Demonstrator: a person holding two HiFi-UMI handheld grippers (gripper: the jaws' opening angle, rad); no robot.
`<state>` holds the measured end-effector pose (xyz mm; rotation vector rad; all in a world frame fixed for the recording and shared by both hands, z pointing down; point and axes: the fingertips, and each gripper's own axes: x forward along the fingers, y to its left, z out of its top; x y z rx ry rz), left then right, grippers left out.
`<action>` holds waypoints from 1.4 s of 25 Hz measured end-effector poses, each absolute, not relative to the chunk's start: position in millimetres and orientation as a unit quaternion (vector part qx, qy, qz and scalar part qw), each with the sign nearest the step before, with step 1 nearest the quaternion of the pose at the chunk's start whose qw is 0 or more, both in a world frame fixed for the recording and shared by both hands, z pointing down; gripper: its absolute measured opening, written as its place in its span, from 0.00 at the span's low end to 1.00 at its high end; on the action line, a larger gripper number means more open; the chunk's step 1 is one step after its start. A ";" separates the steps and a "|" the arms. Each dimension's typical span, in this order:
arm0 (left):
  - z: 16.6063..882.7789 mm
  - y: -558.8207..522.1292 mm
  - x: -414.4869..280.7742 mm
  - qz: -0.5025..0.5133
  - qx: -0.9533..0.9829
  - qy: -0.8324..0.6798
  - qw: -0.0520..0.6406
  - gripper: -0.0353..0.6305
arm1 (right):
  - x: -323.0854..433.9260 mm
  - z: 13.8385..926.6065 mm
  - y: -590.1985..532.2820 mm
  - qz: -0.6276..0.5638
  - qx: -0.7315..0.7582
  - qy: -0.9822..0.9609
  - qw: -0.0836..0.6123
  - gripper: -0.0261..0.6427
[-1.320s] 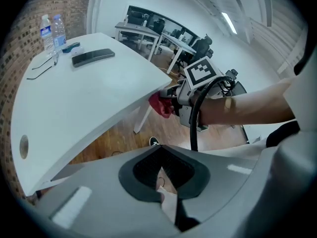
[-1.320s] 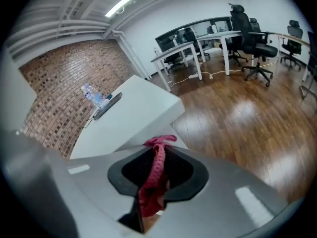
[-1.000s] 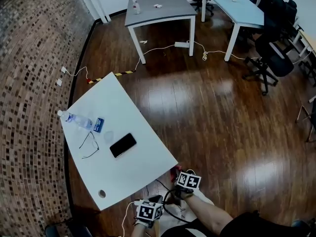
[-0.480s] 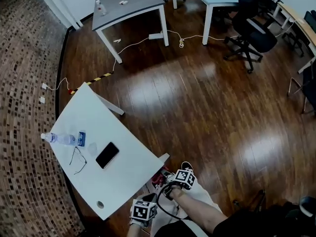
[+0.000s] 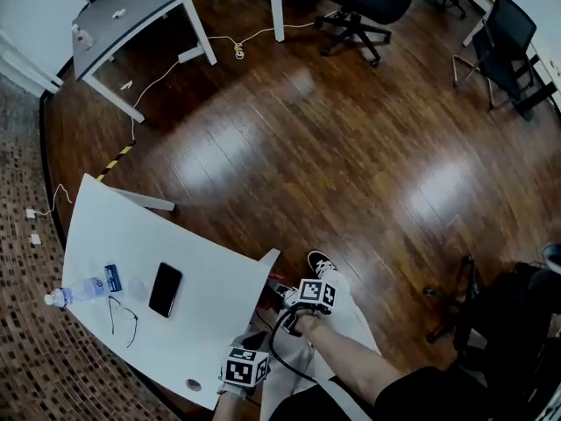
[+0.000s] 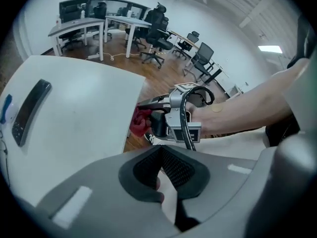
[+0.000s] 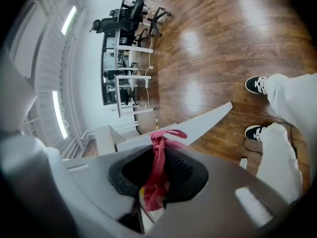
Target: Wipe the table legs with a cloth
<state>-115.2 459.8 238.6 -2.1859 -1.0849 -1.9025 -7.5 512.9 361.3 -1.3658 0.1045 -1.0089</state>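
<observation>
The wiping has not yet begun, by the look of it; this is the approach to the leg, with the cloth in hand; the right gripper [image 7: 161, 153] is clamped on a red cloth [image 7: 157, 176], which is bunched between its jaws and sticks out past the tips in a small knot-like loop; the left gripper [image 6: 161, 151] has its jaws pressed together with nothing between them, and it sits low beside the near edge of the white table [image 5: 206, 318]; in the head view the right gripper [image 5: 285, 303] points toward the table's near corner, just beside the short white stub of a leg [image 5: 268, 260] that shows past the corner, the rest of that leg being hidden under the top; whether the cloth touches the leg cannot be told from any view, though the right gripper view puts the table edge just beyond the cloth's tip; the next move likely calls for dropping the right gripper below the tabletop, pressing the cloth against the leg and drawing it along its length, while the person's shoes [image 7: 256, 85] stand near on the wooden floor [image 5: 351, 147].
</observation>
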 end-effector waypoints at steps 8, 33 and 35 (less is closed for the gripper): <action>260.8 467.0 -136.1 -0.605 -0.687 -0.401 0.032 0.06 | -4.6 365.6 515.7 -0.381 -0.627 0.047 0.678 0.13; 380.4 529.3 -168.2 -0.621 -0.673 -0.402 0.006 0.06 | 10.9 469.7 535.7 -0.362 -0.645 0.086 0.667 0.13; 389.7 529.2 -165.7 -0.623 -0.673 -0.397 0.006 0.06 | 12.7 478.3 535.2 -0.363 -0.642 0.087 0.670 0.13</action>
